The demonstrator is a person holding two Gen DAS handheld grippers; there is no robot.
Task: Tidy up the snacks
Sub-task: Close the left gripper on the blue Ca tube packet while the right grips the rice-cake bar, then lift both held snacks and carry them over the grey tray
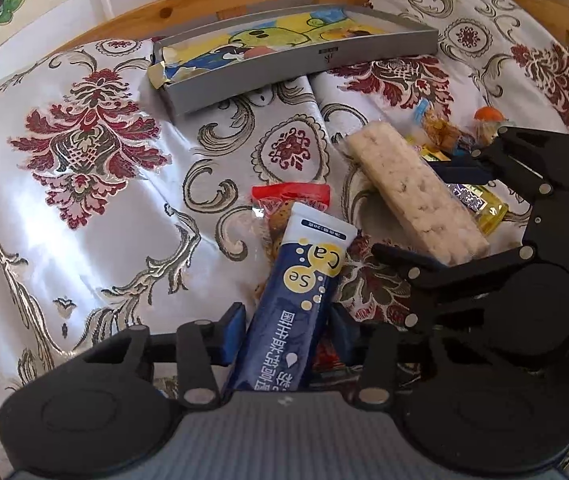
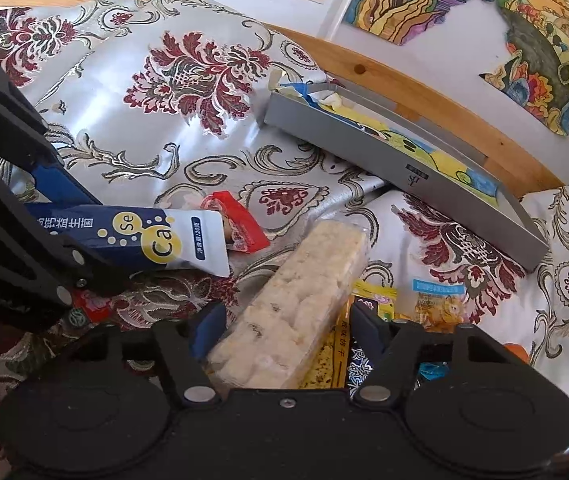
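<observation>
A blue-and-white sachet [image 1: 304, 276] marked "Se Ca" sticks out from between the blue pads of my left gripper [image 1: 288, 332], which is shut on it. It lies over a red cookie packet [image 1: 284, 200]. In the right wrist view a long pale rice-cracker bar [image 2: 304, 300] in clear wrap sits between the pads of my right gripper [image 2: 286, 328], which is shut on it. The right gripper [image 1: 410, 208] also shows in the left wrist view, its fingers on either side of the bar [image 1: 416, 196]. The left gripper [image 2: 100, 236] holds the sachet [image 2: 156, 236] at the left.
A shallow grey tray box [image 1: 284, 68] lined with a coloured drawing lies at the back near the wooden bed frame [image 1: 164, 12]. Yellow packets [image 1: 488, 212] and a small clear snack packet [image 2: 440, 304] lie under and beside the bar. The floral bedcover [image 1: 84, 200] spreads out to the left.
</observation>
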